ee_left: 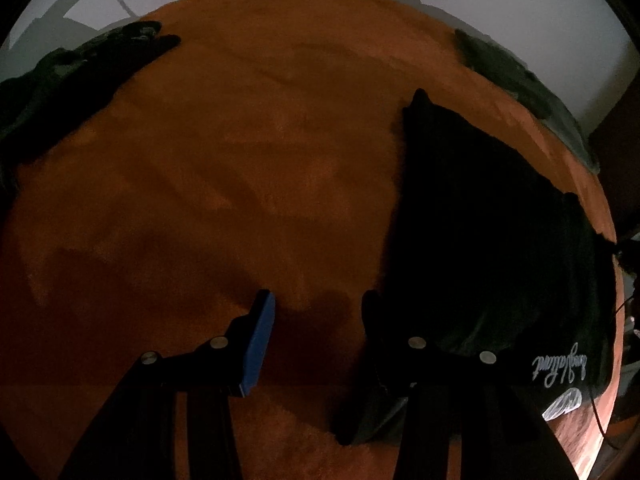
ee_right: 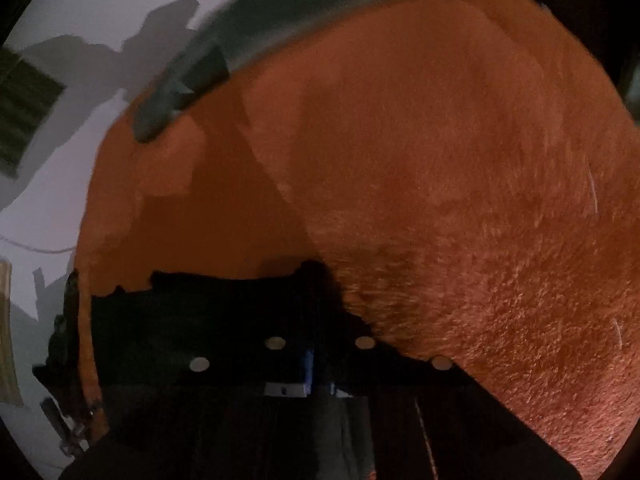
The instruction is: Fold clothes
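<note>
Left gripper (ee_left: 316,332), jaws apart, beside the black garment (ee_left: 488,248) on the orange rug (ee_left: 208,184); right gripper (ee_right: 320,360) jaws clamped on its edge.

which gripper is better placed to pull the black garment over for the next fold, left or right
Probably the right. The right gripper is shut, seemingly on the black garment's edge. The left gripper is open over the orange rug, gripping nothing, though one finger is hidden by the cloth.

black garment (ee_left: 492,240) with white script, orange fuzzy rug (ee_left: 240,180), dark green clothes (ee_left: 60,80)
</note>
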Tool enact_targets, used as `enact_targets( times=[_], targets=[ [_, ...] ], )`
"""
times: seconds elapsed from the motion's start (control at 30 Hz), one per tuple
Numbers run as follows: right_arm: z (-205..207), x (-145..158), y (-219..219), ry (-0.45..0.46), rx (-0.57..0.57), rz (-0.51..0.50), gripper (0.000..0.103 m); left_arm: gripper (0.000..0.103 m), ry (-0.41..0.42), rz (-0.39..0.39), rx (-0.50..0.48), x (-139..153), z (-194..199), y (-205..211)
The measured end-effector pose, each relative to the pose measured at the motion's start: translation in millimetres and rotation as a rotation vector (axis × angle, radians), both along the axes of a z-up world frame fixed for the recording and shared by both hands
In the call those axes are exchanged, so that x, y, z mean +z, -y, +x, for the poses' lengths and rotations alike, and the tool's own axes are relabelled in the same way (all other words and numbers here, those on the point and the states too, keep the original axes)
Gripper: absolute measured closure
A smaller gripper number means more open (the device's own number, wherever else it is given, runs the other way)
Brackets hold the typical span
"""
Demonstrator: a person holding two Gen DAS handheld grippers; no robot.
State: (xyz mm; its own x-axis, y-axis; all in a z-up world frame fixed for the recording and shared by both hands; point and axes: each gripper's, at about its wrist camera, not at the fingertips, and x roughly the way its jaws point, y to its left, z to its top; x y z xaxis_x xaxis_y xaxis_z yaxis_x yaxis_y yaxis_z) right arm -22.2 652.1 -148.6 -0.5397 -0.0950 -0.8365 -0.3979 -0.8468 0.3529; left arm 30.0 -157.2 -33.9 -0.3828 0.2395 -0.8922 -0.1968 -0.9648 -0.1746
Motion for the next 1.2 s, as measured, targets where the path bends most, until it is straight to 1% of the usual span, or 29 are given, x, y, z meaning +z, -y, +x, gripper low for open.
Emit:
enact_targets(
  times=[0.03,0.1,0.13,0.17,0.2,0.23,0.27,0.3,0.37,0.43,0.5,0.57,0.6,0.63,0.73,0.77,0.87,0.93,1.0,1.07,1.13,1.2],
  targets=[
    [2,10,12,-0.029,0.03,0.076,0.099,0.056,0.002,0.002,0.002,0,2,1],
    [9,23,56,-0.07,0.173,0.278,0.098,0.056,0.005,0.004,0.005,0,4,3],
    [11,23,75,-0.073,0.242,0.345,0.097,0.056,0.007,0.006,0.006,0,4,4],
    [11,18,90,-0.047,0.305,0.367,0.094,0.056,0.009,0.007,0.007,0,5,5],
    [11,12,104,-0.018,0.368,0.384,0.088,0.056,0.011,0.008,0.008,1,5,5],
    [11,6,118,0.012,0.431,0.401,0.083,0.056,0.013,0.009,0.009,1,6,5],
    [11,5,121,0.019,0.444,0.395,0.082,0.056,0.013,0.009,0.008,1,6,5],
    [14,5,118,0.016,0.432,0.366,0.082,0.056,0.013,0.011,0.008,1,5,4],
    [19,13,105,-0.004,0.374,0.325,0.082,0.056,0.012,0.017,0.008,2,6,3],
    [21,22,92,-0.03,0.32,0.294,0.082,0.056,0.013,0.017,0.007,2,5,4],
    [23,28,81,-0.045,0.294,0.278,0.082,0.056,0.018,0.019,0.008,1,5,5],
    [36,33,82,-0.037,0.327,0.31,0.081,0.056,0.024,0.021,0.01,-1,5,8],
    [36,32,88,-0.02,0.385,0.314,0.075,0.056,0.025,0.022,0.011,0,6,9],
    [37,30,95,-0.008,0.434,0.33,0.071,0.056,0.027,0.022,0.012,0,7,10],
    [42,25,116,0.027,0.576,0.383,0.071,0.056,0.027,0.023,0.012,3,8,11],
    [42,28,116,0.016,0.569,0.39,0.071,0.056,0.027,0.023,0.011,3,7,12],
    [34,40,79,-0.034,0.422,0.282,0.071,0.056,0.029,0.023,0.015,2,7,12],
    [22,38,43,-0.041,0.297,0.202,0.071,0.056,0.03,0.023,0.018,2,7,12],
    [8,29,4,-0.034,0.181,0.095,0.071,0.056,0.027,0.023,0.02,4,9,12],
    [-4,14,-26,-0.026,0.102,-0.039,0.071,0.056,0.019,0.019,0.019,7,11,11],
    [-12,-3,-48,-0.02,0.041,-0.147,0.071,0.056,0.014,0.017,0.016,10,11,10],
    [-16,-16,-52,-0.012,0.015,-0.253,0.071,0.056,0.013,0.015,0.015,10,11,10]
  ],
)
